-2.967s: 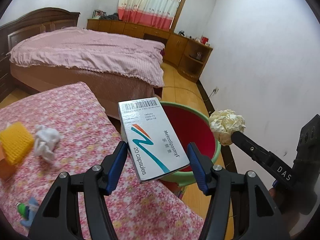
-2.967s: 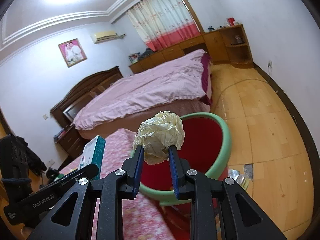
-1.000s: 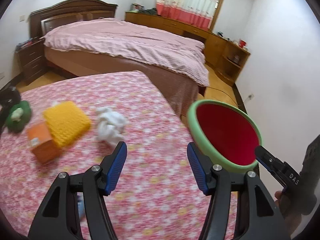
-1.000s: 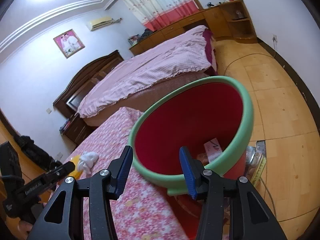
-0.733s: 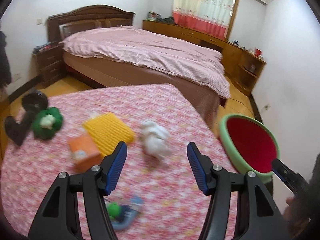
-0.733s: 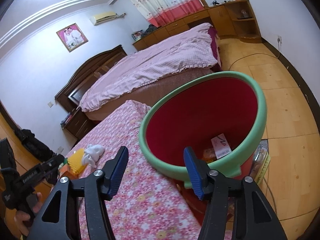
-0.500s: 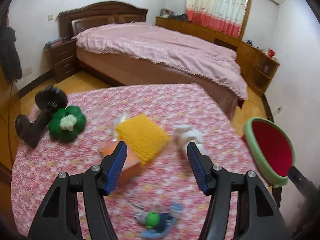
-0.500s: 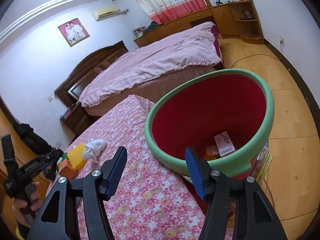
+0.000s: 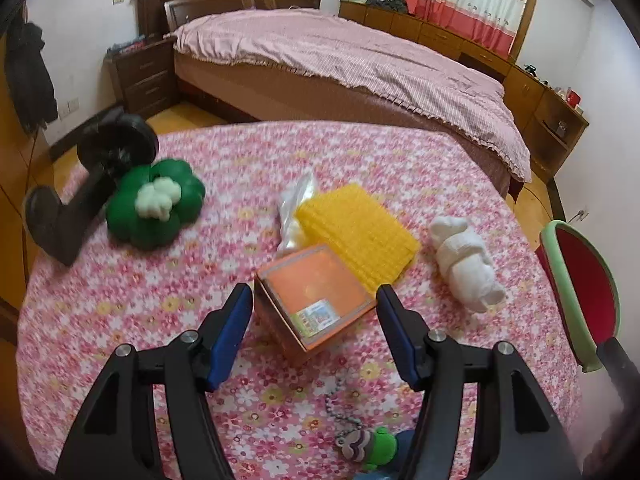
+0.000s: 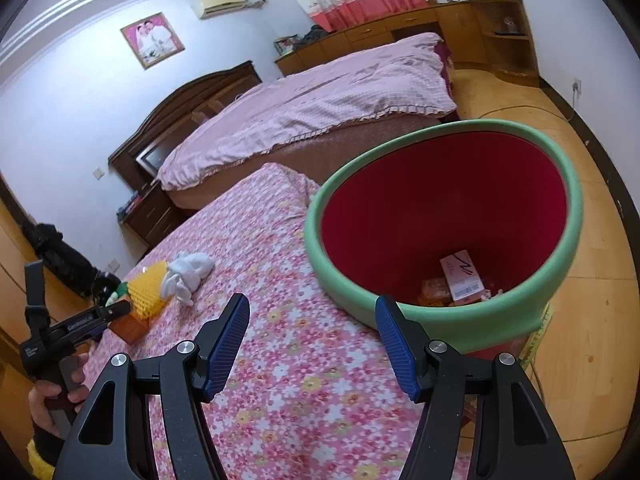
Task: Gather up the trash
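While the left claw [image 9: 314, 336] is hanging released over the orange box [image 9: 316, 300], its blue pads are straddling that box without touching it. Behind the box the yellow sponge [image 9: 360, 232] is lying touching it, so a closing pad could be catching both. The right claw [image 10: 312, 344], empty, has just been opening beside the bin [image 10: 440, 320]. Right of the box, the white tissue [image 9: 466, 264] is waiting on the worktop [image 9: 120, 300].
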`<state>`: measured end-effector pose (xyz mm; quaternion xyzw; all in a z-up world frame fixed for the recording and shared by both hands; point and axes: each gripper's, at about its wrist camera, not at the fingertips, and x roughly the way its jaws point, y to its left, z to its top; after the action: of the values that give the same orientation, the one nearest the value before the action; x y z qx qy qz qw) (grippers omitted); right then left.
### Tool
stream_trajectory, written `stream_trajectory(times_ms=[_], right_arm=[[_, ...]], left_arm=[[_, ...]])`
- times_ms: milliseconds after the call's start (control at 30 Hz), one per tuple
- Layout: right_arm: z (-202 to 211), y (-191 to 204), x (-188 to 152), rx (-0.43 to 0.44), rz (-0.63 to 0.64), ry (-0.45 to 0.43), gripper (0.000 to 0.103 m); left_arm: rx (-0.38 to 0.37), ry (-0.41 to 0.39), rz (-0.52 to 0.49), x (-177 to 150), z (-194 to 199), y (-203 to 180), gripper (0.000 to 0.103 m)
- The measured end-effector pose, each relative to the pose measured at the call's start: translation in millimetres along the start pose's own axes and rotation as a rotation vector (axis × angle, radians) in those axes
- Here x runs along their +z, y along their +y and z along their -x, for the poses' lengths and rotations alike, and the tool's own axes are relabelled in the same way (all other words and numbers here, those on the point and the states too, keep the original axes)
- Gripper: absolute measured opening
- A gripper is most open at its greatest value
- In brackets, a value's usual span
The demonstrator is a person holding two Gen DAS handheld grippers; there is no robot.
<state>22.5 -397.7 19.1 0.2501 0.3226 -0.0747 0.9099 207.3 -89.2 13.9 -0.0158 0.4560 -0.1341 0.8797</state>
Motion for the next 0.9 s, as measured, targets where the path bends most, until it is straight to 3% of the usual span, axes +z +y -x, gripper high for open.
stream_trajectory(times_ms=[167,300,433,667,800,900], right_arm=[[-10.1,18.3,0.7,0.015,0.048,0.018,0.067],[-20.1,34.7,1.1,0.031,0.084,0.038,0.067],[-34.9,52.9,1.1,0.047,0.128,0.065,0.067],[-66.8,90.9,-4.0,0.071,0.206,0.106,0.067],[-88.4,111.9,-5.6,0.077,0.255,0.132,0.077],[-103.7,123.8,-7.5,0.054,0.304,0.147,0.077]], left_arm=[[-0.032,0.011,0.026,-9.5,-7.7,7.7,0.063],[-0.046,-0.025,0.015,-16.4,-0.6,9.7,0.058],[0.021,-0.073,0.005,-21.1,11.8,17.7,0.057],[0.084,-0.127,0.092,-25.2,23.0,49.0,0.056],[0.084,-0.142,0.115,-26.4,22.9,58.5,0.056],[0.082,-0.153,0.117,-27.5,23.6,59.0,0.056]])
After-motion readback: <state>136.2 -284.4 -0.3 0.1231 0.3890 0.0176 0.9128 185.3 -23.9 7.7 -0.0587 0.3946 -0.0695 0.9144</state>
